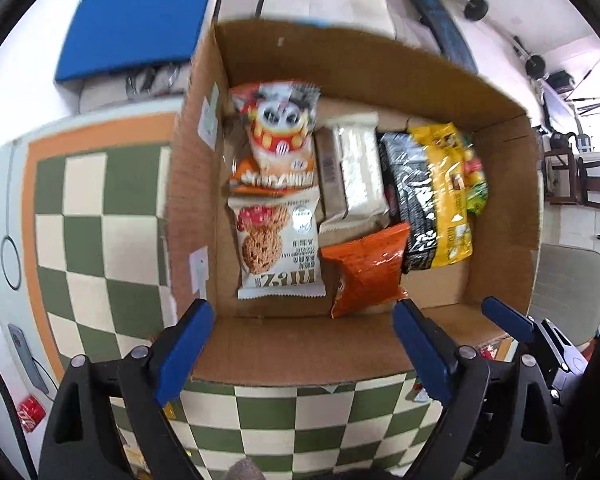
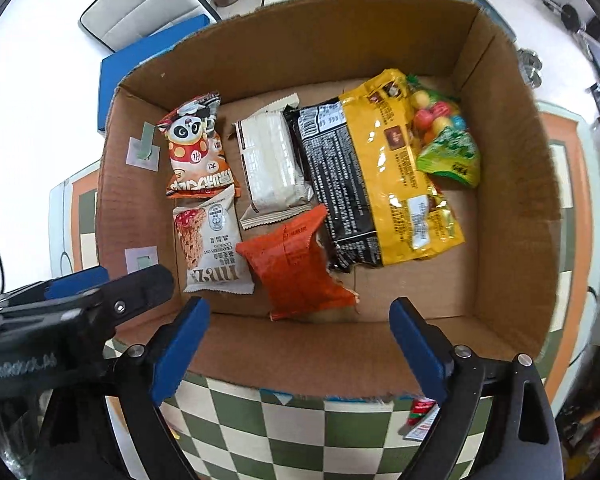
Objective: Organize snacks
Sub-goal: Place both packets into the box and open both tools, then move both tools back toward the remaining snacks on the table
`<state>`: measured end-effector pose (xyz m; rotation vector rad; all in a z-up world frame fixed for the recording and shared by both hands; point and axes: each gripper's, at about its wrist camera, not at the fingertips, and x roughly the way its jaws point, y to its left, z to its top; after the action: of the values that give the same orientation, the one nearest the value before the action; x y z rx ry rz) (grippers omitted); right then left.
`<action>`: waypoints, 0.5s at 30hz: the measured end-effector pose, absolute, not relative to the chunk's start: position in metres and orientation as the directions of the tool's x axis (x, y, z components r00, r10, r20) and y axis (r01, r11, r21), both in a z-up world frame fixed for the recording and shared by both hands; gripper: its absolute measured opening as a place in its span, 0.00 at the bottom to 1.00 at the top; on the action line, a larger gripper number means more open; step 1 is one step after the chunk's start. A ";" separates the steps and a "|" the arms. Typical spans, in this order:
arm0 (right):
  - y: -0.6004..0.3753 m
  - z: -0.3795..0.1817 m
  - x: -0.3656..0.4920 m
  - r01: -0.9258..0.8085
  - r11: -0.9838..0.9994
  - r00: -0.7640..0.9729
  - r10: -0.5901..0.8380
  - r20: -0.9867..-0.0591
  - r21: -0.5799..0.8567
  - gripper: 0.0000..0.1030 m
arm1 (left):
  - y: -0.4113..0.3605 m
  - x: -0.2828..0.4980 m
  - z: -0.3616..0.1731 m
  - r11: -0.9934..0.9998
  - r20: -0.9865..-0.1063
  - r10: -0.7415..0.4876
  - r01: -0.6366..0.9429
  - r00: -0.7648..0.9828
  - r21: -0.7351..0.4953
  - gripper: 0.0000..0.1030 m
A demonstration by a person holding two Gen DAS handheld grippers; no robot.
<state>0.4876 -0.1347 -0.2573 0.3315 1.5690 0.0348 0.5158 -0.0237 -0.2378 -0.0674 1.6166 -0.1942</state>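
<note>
Looking down into the cardboard box [image 2: 512, 184], which sits on a green and cream checkered tablecloth [image 2: 284, 432], all the snacks are lying flat on the bottom. On the left side there's a panda snack pack [image 2: 196, 148] with a cookie packet [image 2: 212, 248] just below it, the two touching end to end. Next over is a white wrapped bar [image 2: 272, 168], and an orange packet [image 2: 296, 264] lies across its lower end. A big black and yellow bag [image 2: 380, 176] takes up the right half, its lower left corner touching the orange packet, and a small bag of colored candy balls [image 2: 444, 140] is tucked against its top right edge. The left gripper [image 1: 300, 344] hangs over the near wall of the box, blue fingers [image 1: 184, 352] spread wide with nothing between them. The right gripper [image 2: 300, 344] is the same deal, hovering over the near rim, jaws wide apart and empty. From the right wrist view you can see the left gripper poking in from the left, close to the box's left wall. A couple of little stickers [image 2: 142, 152] are stuck on that inner left wall. Outside the box, a small red wrapper [image 2: 420, 420] lies on the tablecloth near the front right corner, and a blue pad [image 1: 136, 28] sits behind the box.
</note>
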 end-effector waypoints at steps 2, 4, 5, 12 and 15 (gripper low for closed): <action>-0.135 -0.247 0.482 0.174 0.960 0.032 0.217 -0.976 0.219 0.91 | -0.024 0.511 -0.222 0.985 -0.988 -0.151 0.082 0.023 -0.149 0.90; -0.135 -0.238 0.476 0.159 0.966 0.056 0.198 -0.979 0.204 0.91 | -0.023 0.502 -0.205 0.989 -0.985 -0.133 0.086 0.110 -0.124 0.90; -0.135 -0.232 0.472 0.154 0.968 0.073 0.190 -0.979 0.200 0.92 | -0.022 0.498 -0.198 0.988 -0.980 -0.139 0.087 0.141 -0.128 0.90; -0.138 -0.192 0.443 0.137 0.977 0.190 0.136 -0.972 0.163 0.92 | -0.010 0.468 -0.171 0.988 -0.958 -0.148 0.071 0.245 -0.135 0.90; -0.141 -0.180 0.427 0.143 0.976 0.220 0.133 -0.966 0.167 0.93 | -0.005 0.450 -0.166 0.991 -0.951 -0.136 0.049 0.279 -0.127 0.90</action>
<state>0.4274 -0.1410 -0.1801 0.2392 1.3530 -0.0066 0.4497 -0.0049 -0.1657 -0.0779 1.2826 -0.1245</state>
